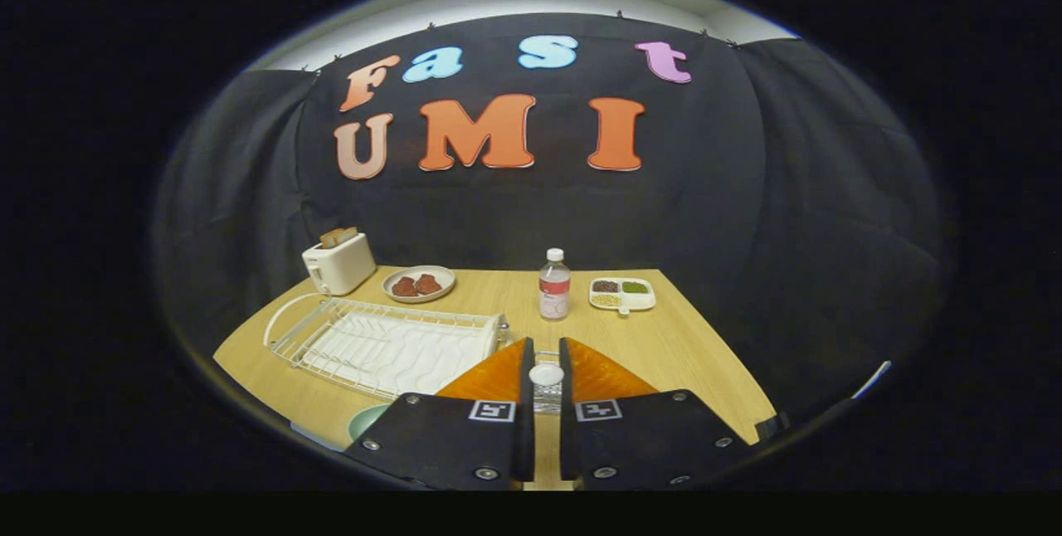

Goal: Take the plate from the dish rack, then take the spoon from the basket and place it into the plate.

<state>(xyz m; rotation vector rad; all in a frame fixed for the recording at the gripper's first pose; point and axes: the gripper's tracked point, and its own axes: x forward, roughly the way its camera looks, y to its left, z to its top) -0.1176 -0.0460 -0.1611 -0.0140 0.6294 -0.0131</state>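
Fingers (545, 353) narrowly parted, a white spoon end (546, 374) in the gap (grip cannot be told). Beside them, one green plate (366, 420) on the counter (680, 345). Beyond: one dish rack (386, 345), one bottle (554, 285), one toaster (338, 264).

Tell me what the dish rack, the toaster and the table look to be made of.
Dish rack: thin white-coated wire, over a ribbed white tray, likely plastic. Toaster: smooth cream shell, probably plastic. Table: pale wood-grain top, maybe laminate. The tongs stand narrowly apart around a white-capped item.
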